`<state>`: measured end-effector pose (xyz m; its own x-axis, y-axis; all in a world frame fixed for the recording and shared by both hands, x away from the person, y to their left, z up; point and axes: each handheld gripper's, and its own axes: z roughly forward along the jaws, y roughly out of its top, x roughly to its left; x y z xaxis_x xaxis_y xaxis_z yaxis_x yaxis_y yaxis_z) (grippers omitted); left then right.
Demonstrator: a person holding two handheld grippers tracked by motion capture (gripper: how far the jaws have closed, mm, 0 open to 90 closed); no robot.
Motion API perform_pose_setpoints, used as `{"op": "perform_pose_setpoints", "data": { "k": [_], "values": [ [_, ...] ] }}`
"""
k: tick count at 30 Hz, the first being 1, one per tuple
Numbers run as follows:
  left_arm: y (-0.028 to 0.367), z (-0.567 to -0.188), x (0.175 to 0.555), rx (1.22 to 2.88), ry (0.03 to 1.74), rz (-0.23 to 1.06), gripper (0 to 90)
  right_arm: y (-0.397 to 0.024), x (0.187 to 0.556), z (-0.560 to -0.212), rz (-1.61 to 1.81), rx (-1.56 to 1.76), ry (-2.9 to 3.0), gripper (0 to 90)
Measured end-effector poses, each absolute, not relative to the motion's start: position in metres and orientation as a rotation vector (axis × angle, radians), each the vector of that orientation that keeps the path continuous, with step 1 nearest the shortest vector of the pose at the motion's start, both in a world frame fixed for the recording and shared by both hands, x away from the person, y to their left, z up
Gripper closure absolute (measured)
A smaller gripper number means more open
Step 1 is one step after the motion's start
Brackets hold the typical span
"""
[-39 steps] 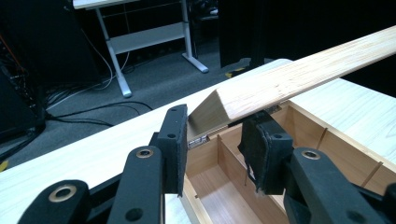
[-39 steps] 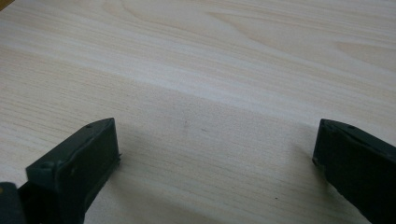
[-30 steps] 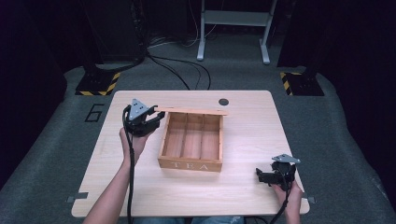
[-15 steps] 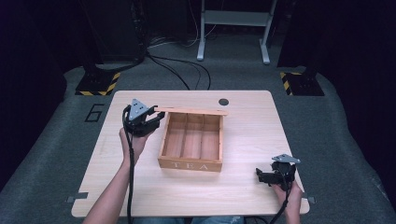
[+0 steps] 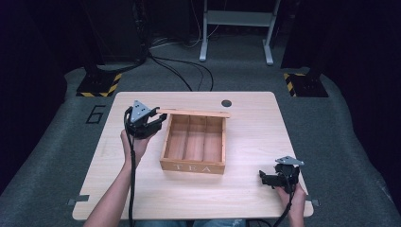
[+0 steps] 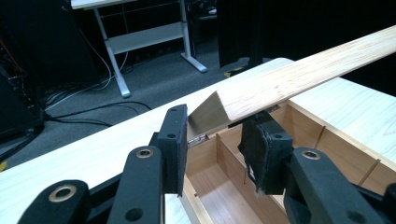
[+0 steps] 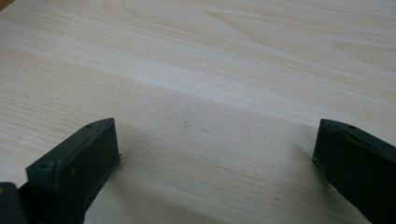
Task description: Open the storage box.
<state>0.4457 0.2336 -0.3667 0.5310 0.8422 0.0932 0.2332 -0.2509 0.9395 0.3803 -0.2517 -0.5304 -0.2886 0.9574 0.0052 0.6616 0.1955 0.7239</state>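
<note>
Wooden lid [image 6: 299, 81] clenched by left gripper [image 6: 217, 140] above tea box [image 5: 195, 144] (right gripper [image 7: 215, 163] released).

My left gripper [image 5: 158, 119] sits at the far-left corner of the tea box [image 5: 194, 166] — jaws at the end of its raised lid [image 5: 196, 112]. Right gripper [image 5: 265, 178] rests near the table [image 5: 246, 203] front edge, well apart from the box.
</note>
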Motion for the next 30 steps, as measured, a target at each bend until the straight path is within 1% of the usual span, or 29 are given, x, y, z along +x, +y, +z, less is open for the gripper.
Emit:
{"op": "perform_pose_setpoints", "data": {
  "k": [30],
  "values": [
    [0.2336, -0.3665, 0.4457, 1.77, 0.893, 0.765, 61.2, -0.2517, 0.3802, -0.5304, 0.872, 1.509, 2.026, 0.0]
  ]
}}
